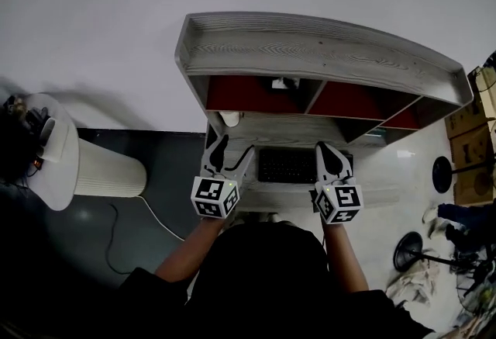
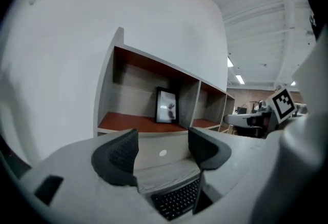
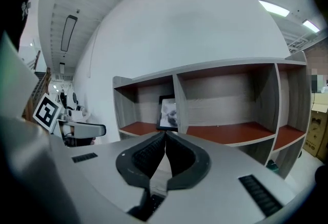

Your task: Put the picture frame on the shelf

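Observation:
A black picture frame stands upright on the red floor of the shelf's left compartment, close to the divider. It shows in the right gripper view too, as the picture frame, and from above as the picture frame. My left gripper is open with nothing between its jaws, and it hangs over an open laptop. My right gripper is shut and empty, its tips touching. Both the left gripper and the right gripper sit in front of the shelf, apart from the frame.
The grey wooden shelf stands on a desk against a white wall, with two further compartments to the right. A white cylinder and a round side table are at the left. Cardboard boxes and stands sit on the floor at the right.

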A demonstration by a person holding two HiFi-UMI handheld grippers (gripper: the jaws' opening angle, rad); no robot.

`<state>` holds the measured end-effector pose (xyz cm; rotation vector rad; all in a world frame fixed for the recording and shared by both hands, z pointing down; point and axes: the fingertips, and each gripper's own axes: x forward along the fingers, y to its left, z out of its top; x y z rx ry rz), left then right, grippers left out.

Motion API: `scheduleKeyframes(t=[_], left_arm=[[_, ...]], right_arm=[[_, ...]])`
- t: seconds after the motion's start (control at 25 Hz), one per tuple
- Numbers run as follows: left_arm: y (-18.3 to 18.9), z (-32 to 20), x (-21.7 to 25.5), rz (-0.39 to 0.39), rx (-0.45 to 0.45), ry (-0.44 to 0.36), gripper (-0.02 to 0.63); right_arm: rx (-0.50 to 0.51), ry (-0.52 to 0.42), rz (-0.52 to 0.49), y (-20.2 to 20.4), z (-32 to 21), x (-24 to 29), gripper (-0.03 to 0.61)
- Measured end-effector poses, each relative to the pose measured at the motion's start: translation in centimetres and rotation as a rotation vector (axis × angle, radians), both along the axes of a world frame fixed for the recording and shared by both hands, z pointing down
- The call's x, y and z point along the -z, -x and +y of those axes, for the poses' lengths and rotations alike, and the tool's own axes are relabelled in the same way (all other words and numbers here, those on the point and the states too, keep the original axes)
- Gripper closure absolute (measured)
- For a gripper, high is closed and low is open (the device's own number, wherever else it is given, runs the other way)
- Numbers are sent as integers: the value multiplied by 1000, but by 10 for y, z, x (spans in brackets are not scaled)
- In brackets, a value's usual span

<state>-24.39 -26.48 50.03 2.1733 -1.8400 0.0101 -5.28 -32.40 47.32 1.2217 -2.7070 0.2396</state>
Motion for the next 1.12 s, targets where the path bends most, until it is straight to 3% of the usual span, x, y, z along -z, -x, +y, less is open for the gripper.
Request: scheduleKeyframes(t=[0.12,0.24,0.48,0.68,1.12], left_arm=[[-1,19,4,-13,-6,-19,321],[-1,33,13,-21,-21,-61,439],[15,47,21,-52,29,-79,571],[33,51,27,-36,76,-84,589],[34,48,31,-44,78,-94,592]], right_arm=[[5,0,-22,3,2,1,566],[37,11,-25,12,9,1,566],[18,-73,21,9,16,18,566],[3,-87,41,-1,18,18,566],[17,-92,79,0,26,15,566]])
